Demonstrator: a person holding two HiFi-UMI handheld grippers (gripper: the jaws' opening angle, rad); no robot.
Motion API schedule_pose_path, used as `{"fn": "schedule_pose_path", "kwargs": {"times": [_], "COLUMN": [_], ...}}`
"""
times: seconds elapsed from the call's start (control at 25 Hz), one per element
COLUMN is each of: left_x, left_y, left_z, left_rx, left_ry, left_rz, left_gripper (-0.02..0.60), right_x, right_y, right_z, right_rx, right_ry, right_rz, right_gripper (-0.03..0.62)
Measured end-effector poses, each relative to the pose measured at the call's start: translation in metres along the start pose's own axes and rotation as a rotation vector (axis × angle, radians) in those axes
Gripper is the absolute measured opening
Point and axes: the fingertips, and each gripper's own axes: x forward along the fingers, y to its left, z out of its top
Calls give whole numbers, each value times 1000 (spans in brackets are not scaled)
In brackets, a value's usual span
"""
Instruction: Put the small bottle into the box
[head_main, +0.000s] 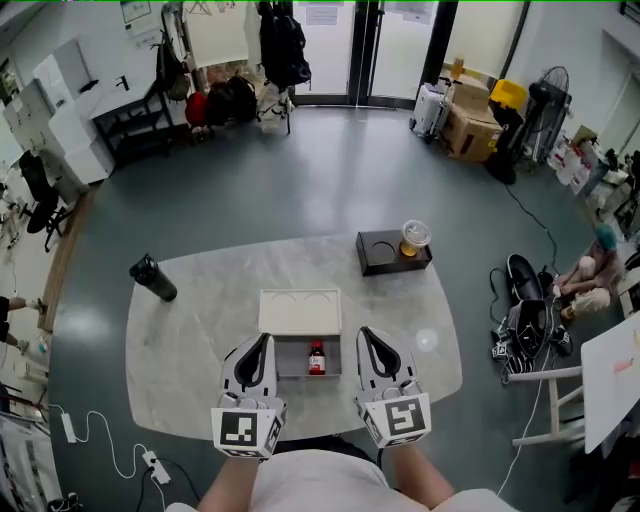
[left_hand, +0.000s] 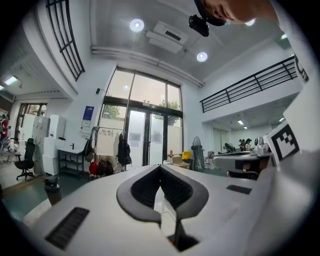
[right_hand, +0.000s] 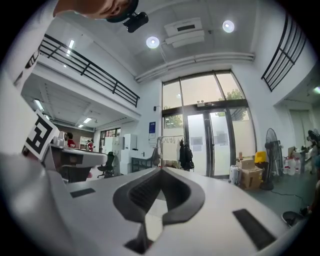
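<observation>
we hold both tools low over the near edge of the table (head_main: 190, 340), one on each side of the box (head_main: 290, 368). the left gripper (head_main: 264, 342) is just beside the box's left wall and the right gripper (head_main: 364, 336) is just beside its right wall. each one's own view shows its two jaws brought together at the tips, with nothing between them. neither tool carries anything.

the box lies open at the middle of the near edge. its grey lower half is toward us, and its pale lid (head_main: 300, 311) is folded back flat toward the table's centre, showing two round hollows. the small bottle (head_main: 316, 359), with a red cap and a light label, is inside the grey half, near its middle, apart from both tools. we cannot tell whether it stands or lies there.

toward the far right corner of the table is a black tray (head_main: 378, 256), and a clear cup (head_main: 414, 238) of amber drink stands in its right-hand recess. near the left edge a dark flask (head_main: 152, 278) is tilted, well apart from the box.
</observation>
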Motion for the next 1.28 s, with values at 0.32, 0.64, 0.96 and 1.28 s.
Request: {"fn": "schedule_pose_path", "kwargs": {"times": [0.32, 0.64, 0.96, 1.28], "left_x": [-2, 11, 27, 36], "left_y": [7, 17, 25, 26], "left_z": [41, 41, 37, 39], "left_rx": [0, -6, 5, -9], "left_ry": [-87, -72, -59, -49], "left_rz": [33, 9, -18, -50], "left_gripper": [21, 21, 21, 21], "right_x": [-6, 2, 10, 22], "right_y": [-10, -15, -33, -28], "right_z": [54, 67, 59, 65], "right_rx": [-50, -30, -29, -33], "right_ry": [-98, -122, -105, -123], "right_rz": [-31, -67, -117, -111], "right_gripper": [25, 25, 25, 25]}}
